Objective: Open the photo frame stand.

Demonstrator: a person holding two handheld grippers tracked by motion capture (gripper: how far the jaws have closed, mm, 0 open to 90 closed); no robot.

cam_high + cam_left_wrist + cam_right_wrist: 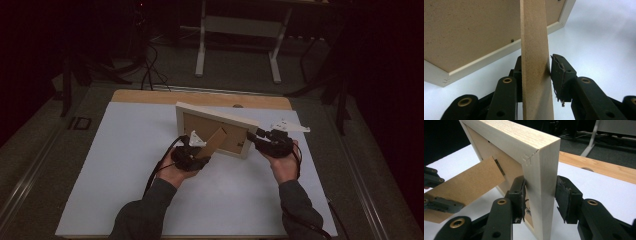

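Picture frame (216, 129) upright on worktop (125, 165); our right tongs (540, 195) clamp its side, left tongs (535, 72) grip the easel stand (534, 50), swung out; setting down remains.

The picture frame (216, 113) is showing pale cream wood with a fine grain, and its back panel (466, 30) is showing plain tan fibreboard with faint speckling. Between the black fingers (561, 72) of the left gripper (534, 72), the stand flap (535, 62) is showing the same speckled tan. The right gripper (540, 197) is showing black jaws with brass-coloured rivets. Under the fingers, the mat (125, 150) is showing plain white, bordered beyond by a light orange-brown wooden table edge (150, 96).
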